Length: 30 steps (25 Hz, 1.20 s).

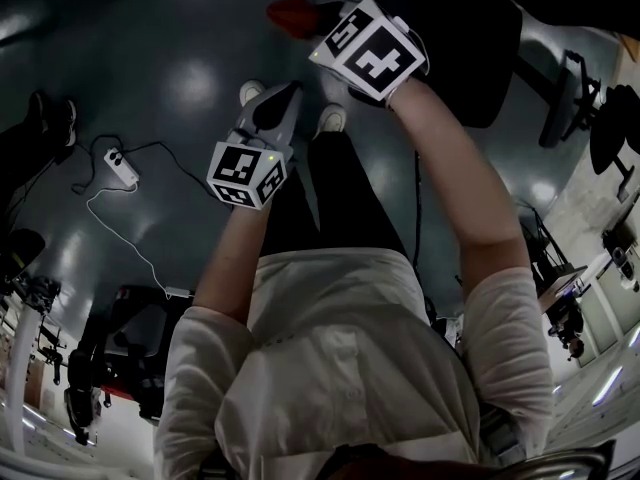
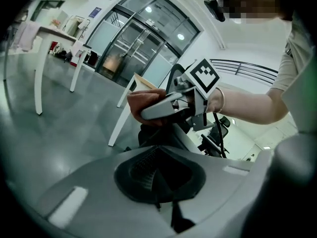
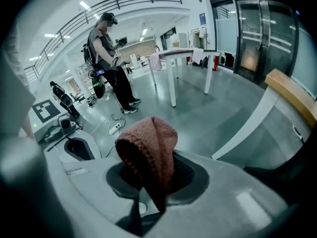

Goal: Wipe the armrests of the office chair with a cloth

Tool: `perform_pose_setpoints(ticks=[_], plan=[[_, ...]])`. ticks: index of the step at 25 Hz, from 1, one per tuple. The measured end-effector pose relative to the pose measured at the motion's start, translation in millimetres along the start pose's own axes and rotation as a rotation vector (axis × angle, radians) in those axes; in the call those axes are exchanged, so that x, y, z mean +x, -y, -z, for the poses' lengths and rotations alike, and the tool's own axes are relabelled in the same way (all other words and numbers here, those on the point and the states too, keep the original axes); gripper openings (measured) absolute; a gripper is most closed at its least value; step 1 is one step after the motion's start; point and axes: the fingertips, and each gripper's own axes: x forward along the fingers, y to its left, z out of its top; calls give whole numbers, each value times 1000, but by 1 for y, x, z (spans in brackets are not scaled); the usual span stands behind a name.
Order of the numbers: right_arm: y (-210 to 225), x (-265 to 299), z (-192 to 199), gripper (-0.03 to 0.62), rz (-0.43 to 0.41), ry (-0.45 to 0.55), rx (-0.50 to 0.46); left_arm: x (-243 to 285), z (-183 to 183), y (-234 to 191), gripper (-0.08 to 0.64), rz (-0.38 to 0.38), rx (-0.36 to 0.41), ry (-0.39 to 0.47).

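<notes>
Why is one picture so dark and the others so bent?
Head view: underexposed, with lamp glare spotting the floor. Left gripper view: wide lens bows the table legs, corners dark. Right gripper view: same bending; the cloth looks sharp.

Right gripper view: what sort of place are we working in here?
Probably a large open office or lab hall: white long-legged tables, glass entrance doors and an upper-level railing above a glossy grey floor.

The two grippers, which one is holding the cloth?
The right gripper: its jaws are shut on the reddish-brown cloth, which bunches up above them. The left gripper has its jaws together with nothing between them.
</notes>
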Motion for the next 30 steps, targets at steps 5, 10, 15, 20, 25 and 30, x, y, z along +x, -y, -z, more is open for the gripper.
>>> perform_pose_setpoints(ticks=[5,10,15,20,25,30], plan=[[-24,-5,9,69,-35,17,70,-13,4,-5,9,-28,-12,22],[-50,-14,31,69,-20,15,79,-25,12,-3,9,-49,-17,30],[-78,-19,47,69,-16,29,87,-32,17,-3,9,-71,-24,43],[-97,-26,61,69,1,59,119,-36,22,-1,9,-83,-28,50],[-109,-29,78,69,43,86,130,-33,26,3,9,-83,-26,47],[-120,-24,100,69,79,101,176,-30,26,5,9,-83,-23,38]])
